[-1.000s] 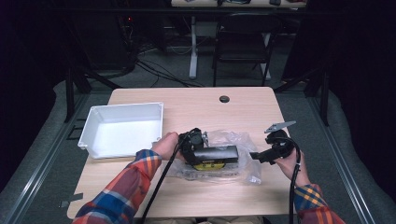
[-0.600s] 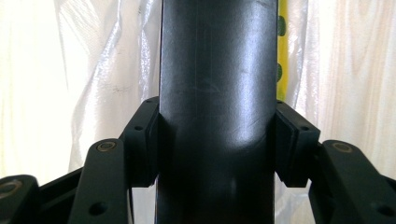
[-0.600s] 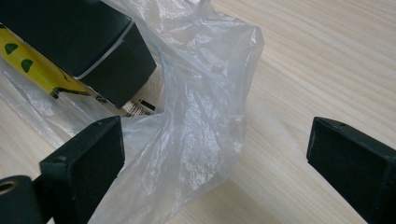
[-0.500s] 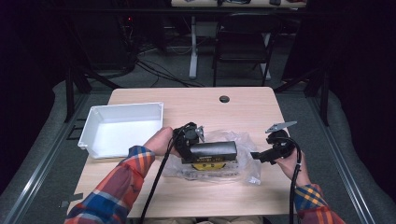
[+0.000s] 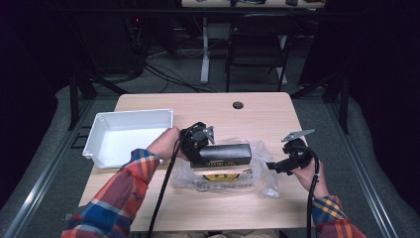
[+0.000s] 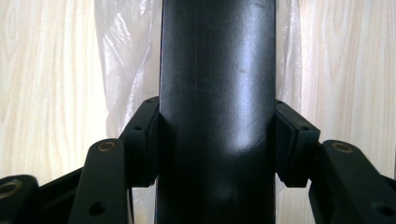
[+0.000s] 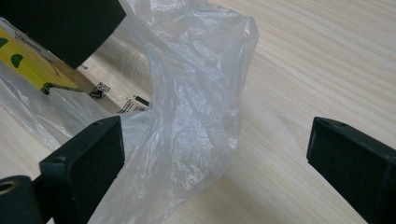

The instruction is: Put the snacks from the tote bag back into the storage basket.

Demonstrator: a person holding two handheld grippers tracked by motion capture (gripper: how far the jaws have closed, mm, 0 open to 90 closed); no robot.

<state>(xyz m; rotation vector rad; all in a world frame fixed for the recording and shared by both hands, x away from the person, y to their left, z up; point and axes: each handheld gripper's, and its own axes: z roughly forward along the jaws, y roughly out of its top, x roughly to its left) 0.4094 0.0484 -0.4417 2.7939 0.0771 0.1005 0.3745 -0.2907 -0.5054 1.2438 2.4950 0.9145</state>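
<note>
The long matte-black rectangular box (image 6: 217,93) sits clamped between the left gripper (image 6: 217,140) fingers, now lifted above the crinkled clear plastic bag (image 7: 187,107); the right gripper (image 7: 217,154) fingers stand wide apart.

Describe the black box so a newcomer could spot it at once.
On the wooden table, right of the white tray, lies a crumpled clear bag. Above it the left tool grips a long black box, matte and plain, unlike the yellow-labelled pack beneath.
</note>
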